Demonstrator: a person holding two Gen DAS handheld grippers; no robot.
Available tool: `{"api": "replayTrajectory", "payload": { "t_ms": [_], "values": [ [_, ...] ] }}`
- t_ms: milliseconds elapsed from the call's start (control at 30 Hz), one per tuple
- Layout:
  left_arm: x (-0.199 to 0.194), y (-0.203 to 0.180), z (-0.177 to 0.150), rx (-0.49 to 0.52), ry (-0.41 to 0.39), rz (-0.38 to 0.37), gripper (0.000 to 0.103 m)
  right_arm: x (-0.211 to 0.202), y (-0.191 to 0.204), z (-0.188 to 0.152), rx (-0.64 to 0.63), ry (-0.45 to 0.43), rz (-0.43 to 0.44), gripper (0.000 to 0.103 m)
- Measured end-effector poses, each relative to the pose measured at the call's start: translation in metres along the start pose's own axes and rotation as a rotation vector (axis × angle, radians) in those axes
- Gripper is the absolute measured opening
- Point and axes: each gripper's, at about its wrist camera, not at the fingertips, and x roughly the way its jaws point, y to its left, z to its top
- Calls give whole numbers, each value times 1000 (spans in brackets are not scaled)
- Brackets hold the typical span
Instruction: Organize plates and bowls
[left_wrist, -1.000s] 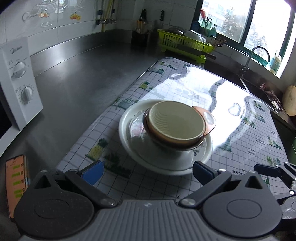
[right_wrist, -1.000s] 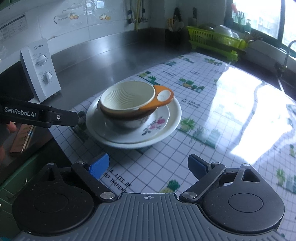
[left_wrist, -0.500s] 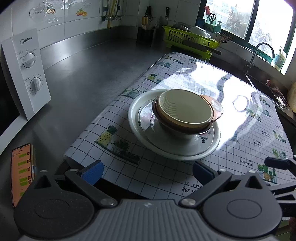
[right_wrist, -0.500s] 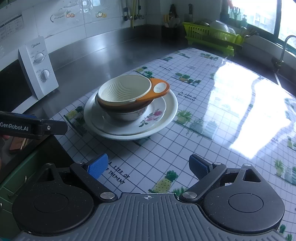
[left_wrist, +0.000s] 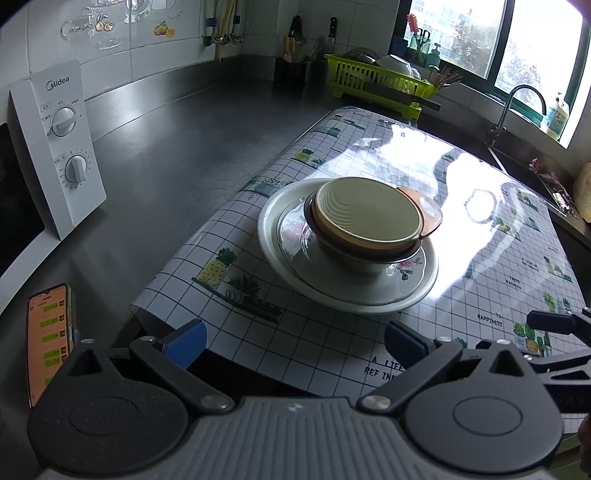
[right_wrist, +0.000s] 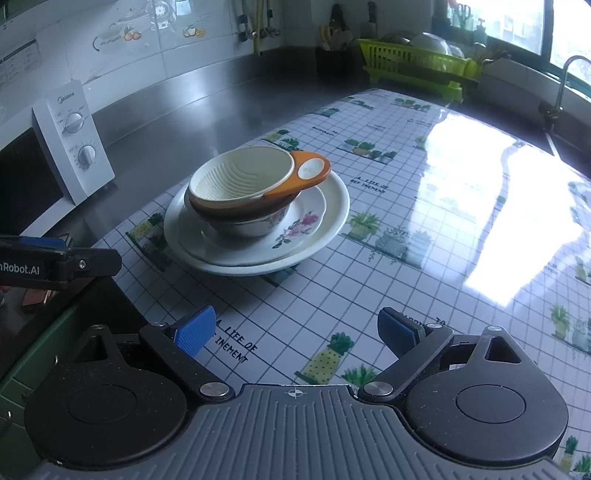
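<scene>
A stack stands on the checked mat: a large white plate (left_wrist: 280, 266) (right_wrist: 338, 199), a smaller floral plate (left_wrist: 402, 267) (right_wrist: 303, 225), a floral bowl (right_wrist: 247, 227), a brown bowl (left_wrist: 314, 218) (right_wrist: 236, 212) and, on top, a cream ribbed bowl (left_wrist: 369, 214) (right_wrist: 243, 173) with an orange handle (right_wrist: 314, 170). My left gripper (left_wrist: 293, 338) is open and empty, near the mat's front edge, short of the stack. My right gripper (right_wrist: 295, 330) is open and empty, in front of the stack and apart from it.
A white microwave (left_wrist: 62, 147) (right_wrist: 74, 140) stands at the left on the steel counter. A phone (left_wrist: 50, 339) lies at the front left. A green dish rack (left_wrist: 380, 79) (right_wrist: 413, 62) with dishes stands at the back. A sink tap (left_wrist: 517, 99) is at the right.
Both grippers have drawn back and risen from the stack, so it looks smaller and farther. The stack has not moved. Both stay open.
</scene>
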Motion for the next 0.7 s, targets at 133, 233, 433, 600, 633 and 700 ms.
{"api": "replayTrajectory", "payload": {
  "t_ms": [133,233,433,600,633,700],
  "values": [
    [0,1,-2,4,6,0,103,-1,-2,-1,9,1,-1,95],
    [0,1,-4,8,7,-1,103,-1,-2,-1,12,2,-2,95],
    [-1,2,-6,14,3,0,103,0,-2,0,15,2,0,95],
    [-2,4,-6,16,-2,5,103,3,-2,1,16,7,9,95],
    [-2,4,-7,17,-2,6,103,4,-1,1,16,8,10,95],
    [-2,3,-7,19,-1,10,103,5,-1,1,15,11,16,95]
  ]
}}
